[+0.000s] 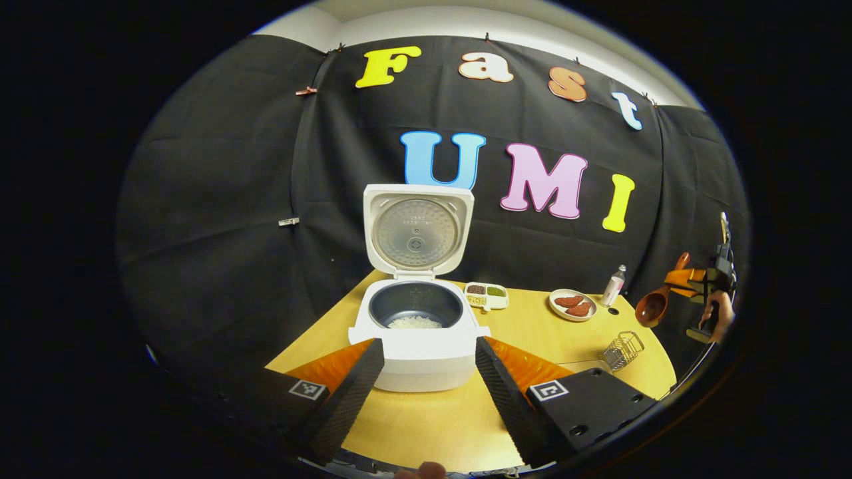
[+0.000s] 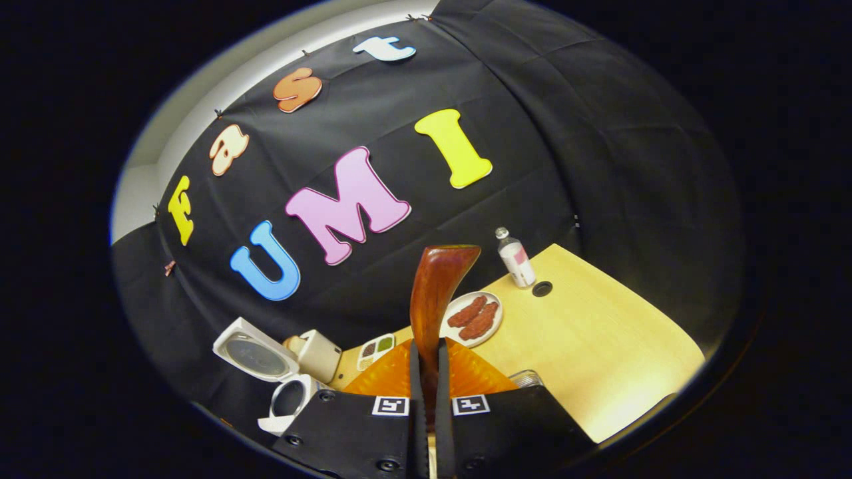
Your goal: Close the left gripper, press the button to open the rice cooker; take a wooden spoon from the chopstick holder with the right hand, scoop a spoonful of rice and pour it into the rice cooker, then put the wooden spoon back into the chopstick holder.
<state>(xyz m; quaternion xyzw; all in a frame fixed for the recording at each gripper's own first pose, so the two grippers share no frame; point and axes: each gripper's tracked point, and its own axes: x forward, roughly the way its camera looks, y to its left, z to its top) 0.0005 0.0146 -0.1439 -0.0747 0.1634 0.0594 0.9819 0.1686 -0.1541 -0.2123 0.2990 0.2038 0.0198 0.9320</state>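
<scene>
The white rice cooker [image 1: 418, 342] stands open on the table, lid upright, with white rice [image 1: 415, 322] at the bottom of its dark pot. My left gripper [image 1: 426, 372] is open, its fingers [image 1: 346, 392] flanking the cooker's front without touching it. In the right gripper view my right gripper [image 2: 427, 372] is shut on the handle of the wooden spoon [image 2: 436, 293], whose bowl points up. From the left gripper view the wooden spoon [image 1: 655, 303] hangs at the far right, above the wire chopstick holder [image 1: 622, 349], held by the other gripper [image 1: 699, 283] and a hand.
A divided dish of grains [image 1: 486, 295], a plate with reddish pieces [image 1: 572, 305] and a small bottle [image 1: 614, 285] stand along the table's back. A round hole [image 1: 613, 311] sits near the bottle. The table's right edge [image 1: 662, 372] curves close to the holder.
</scene>
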